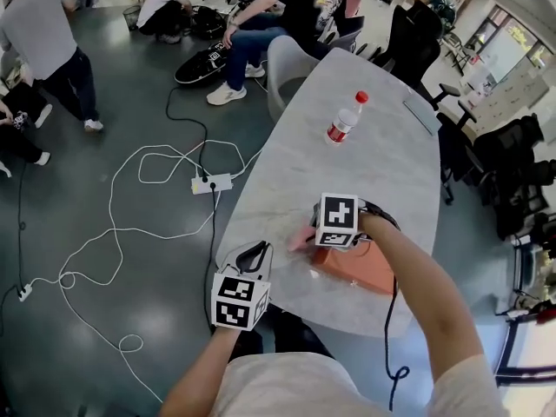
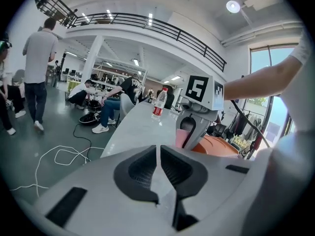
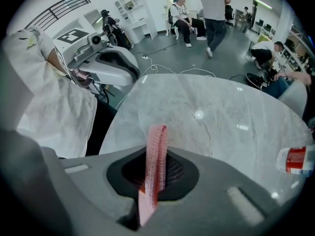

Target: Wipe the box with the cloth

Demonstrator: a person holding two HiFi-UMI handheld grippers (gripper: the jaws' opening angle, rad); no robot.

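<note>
An orange box (image 1: 363, 269) lies on the grey marble table (image 1: 287, 172) near its front edge, partly under my right forearm. My right gripper (image 1: 309, 233) is shut on a pink cloth (image 1: 301, 238), held just left of the box. In the right gripper view the cloth (image 3: 155, 163) stands as a folded strip between the jaws of that gripper (image 3: 156, 151), above bare tabletop. My left gripper (image 1: 254, 252) hovers off the table's front left edge, shut and holding nothing. In the left gripper view its jaws (image 2: 158, 154) face the cloth (image 2: 183, 137) and the box (image 2: 220, 146).
A plastic bottle (image 1: 345, 120) with a red cap and label stands mid-table. A flat grey device (image 1: 421, 113) lies at the far right edge. Chairs (image 1: 287, 68) ring the table. White and black cables and a power strip (image 1: 213, 183) lie on the floor at left, with people beyond.
</note>
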